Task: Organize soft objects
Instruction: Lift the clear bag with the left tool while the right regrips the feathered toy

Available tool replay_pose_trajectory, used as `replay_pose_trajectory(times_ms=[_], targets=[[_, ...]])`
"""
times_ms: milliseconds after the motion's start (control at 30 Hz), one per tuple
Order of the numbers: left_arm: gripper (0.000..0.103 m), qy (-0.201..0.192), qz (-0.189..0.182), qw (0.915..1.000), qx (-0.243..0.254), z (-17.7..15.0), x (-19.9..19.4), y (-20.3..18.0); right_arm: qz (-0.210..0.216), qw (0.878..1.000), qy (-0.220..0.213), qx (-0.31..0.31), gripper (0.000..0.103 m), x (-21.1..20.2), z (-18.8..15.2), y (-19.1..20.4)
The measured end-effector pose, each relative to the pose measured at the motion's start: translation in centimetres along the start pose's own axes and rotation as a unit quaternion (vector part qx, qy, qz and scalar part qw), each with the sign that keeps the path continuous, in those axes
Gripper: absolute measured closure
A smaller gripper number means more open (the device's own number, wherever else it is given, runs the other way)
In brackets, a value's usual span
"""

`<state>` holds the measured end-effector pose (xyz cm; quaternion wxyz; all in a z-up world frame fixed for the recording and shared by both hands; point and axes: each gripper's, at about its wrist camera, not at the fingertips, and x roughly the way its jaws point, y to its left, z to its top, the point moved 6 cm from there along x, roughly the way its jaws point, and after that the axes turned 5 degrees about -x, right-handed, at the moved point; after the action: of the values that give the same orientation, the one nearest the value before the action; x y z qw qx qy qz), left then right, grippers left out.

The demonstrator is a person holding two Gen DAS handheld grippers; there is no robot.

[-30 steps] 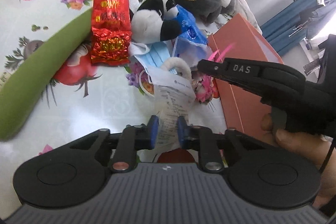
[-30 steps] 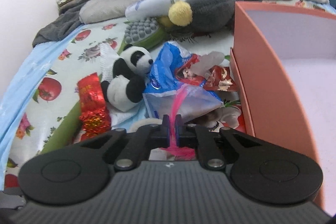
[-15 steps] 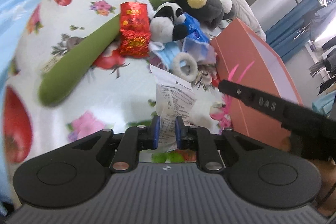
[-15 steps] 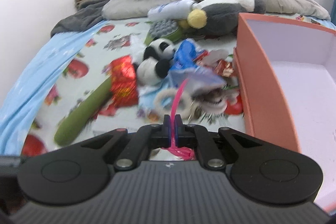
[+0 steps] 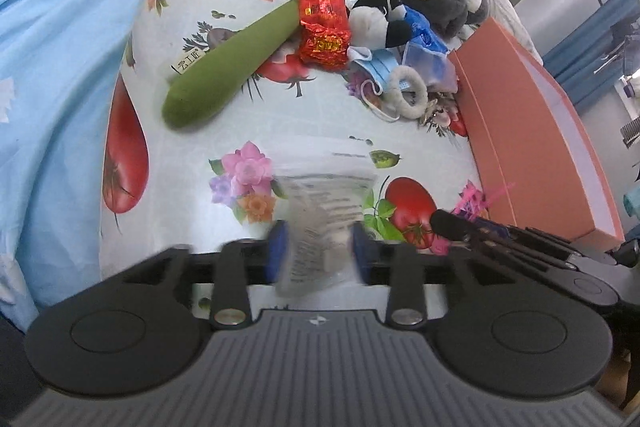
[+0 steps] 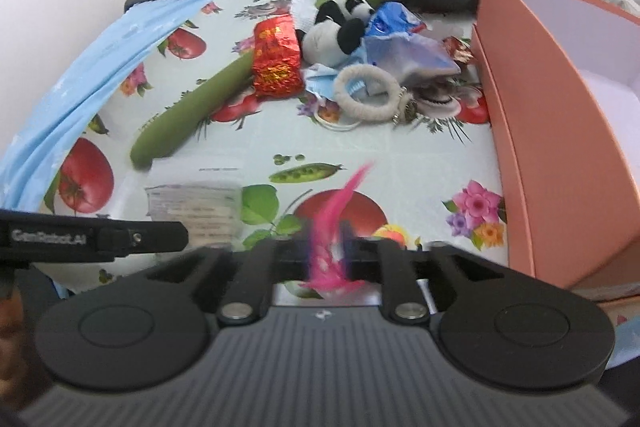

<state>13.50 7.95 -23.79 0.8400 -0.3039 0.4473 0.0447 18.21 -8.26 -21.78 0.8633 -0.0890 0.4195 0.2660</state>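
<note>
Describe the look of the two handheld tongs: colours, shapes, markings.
Both are matte black plastic. The left tongs have a ribbed grey housing, two round black discs either side, silver pivot screws and blue pads on the fingers. The right tongs are built the same, with dark pads. From the right wrist view, the side of the left tool shows pale lettering. No sleeves or cables can be made out.

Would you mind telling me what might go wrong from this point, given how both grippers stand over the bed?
Both jaws have just been opening. The clear printed packet sits loose between the left gripper pads, so it may drop short of the orange box. The pink feather, light and blurred in the right gripper, could drift away.
</note>
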Motion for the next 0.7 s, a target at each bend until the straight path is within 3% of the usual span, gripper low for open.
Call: replay_pose_trajectory(times_ms=[33,133,267,467,567,600,700], targets=[[0.043,-0.003,-0.001,1.0,0.0,0.0,-0.1,-0.1,0.001,1.0,-0.003,0.004,0.056,-0.2,0.0,-0.3],[0.038,-0.004,0.0,1.0,-0.001,0.1,-0.1,-0.3,-0.001,1.0,-0.016,0.01,0.047,-1.2,0.1,-0.7],[0.034,-0.01,-0.002,0.9999,-0.009,0.4,-0.2,-0.4,-0.032,0.997,-0.03,0.057,0.047,-2.4,-0.2,-2.1],[0.034,-0.014,0.012,0.9995,-0.024,0.9,0.1,-0.4,-0.071,0.991,-0.013,0.111,0.047,-1.8,-1.6,-3.3],[0.03,-0.015,0.019,0.9993,-0.029,1.0,0.3,-0.4,-0.072,0.988,-0.01,0.133,0.047,-1.0,-1.8,-3.6],[0.024,-0.017,0.019,0.9992,-0.03,1.0,0.3,-0.5,-0.072,0.988,-0.007,0.139,0.047,-0.6,-1.8,-3.7],[0.023,-0.02,0.024,0.9991,-0.029,0.9,0.4,-0.6,-0.07,0.987,-0.001,0.147,0.051,0.3,-1.8,-3.7]])
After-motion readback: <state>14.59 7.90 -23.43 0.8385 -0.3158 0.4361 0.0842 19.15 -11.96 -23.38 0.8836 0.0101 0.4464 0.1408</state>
